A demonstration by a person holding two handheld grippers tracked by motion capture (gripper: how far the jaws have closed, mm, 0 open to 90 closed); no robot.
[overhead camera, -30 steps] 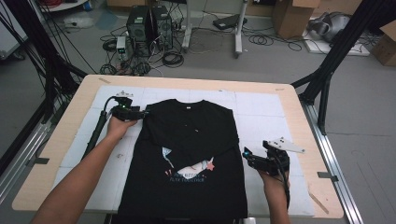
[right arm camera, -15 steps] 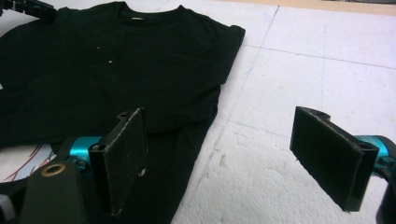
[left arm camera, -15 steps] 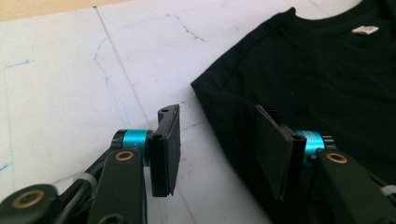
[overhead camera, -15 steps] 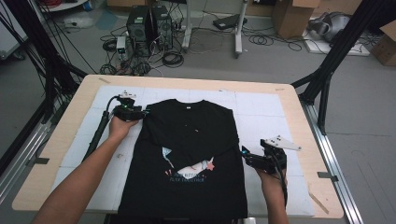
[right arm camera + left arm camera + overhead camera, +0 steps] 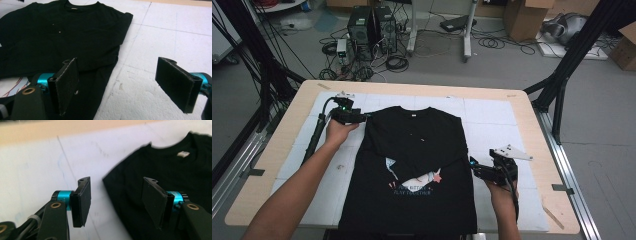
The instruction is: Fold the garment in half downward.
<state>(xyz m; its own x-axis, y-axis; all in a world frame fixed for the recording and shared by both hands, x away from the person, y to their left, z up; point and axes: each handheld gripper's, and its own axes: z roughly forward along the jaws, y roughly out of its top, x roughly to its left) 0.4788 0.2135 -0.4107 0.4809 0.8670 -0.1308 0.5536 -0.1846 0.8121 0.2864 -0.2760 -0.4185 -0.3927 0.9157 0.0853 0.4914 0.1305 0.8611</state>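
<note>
High view: a black T-shirt (image 5: 412,170) lies flat in the middle of the surface (image 5: 292,120), on white padding sheets (image 5: 492,125); its neckline points to the far edge, both sleeves are folded in across the chest, and a printed motif shows below the folds. The left gripper (image 5: 362,118), held in the left hand (image 5: 338,131), sits at the shirt's left shoulder; its cable trails down along the forearm. The right gripper (image 5: 474,167), held in the right hand (image 5: 498,186) and carrying a grey three-cornered plate, sits just beside the shirt's right edge, near the folded sleeve. Beyond the surface, computer towers (image 5: 368,27) and cardboard boxes (image 5: 524,15) stand on the floor (image 5: 512,65). Left gripper view: the jaws stand apart and have just been opening; nothing is pressed between them, and the shirt's shoulder edge lies below the gap, one jaw over the white sheet, the other over black cloth. The collar with its small label (image 5: 183,154) is visible farther off. Right gripper view: the jaws stand wide open and empty, one over the shirt's edge, the other over bare white sheet; the folded sleeve and neckline lie ahead on the left.
</note>
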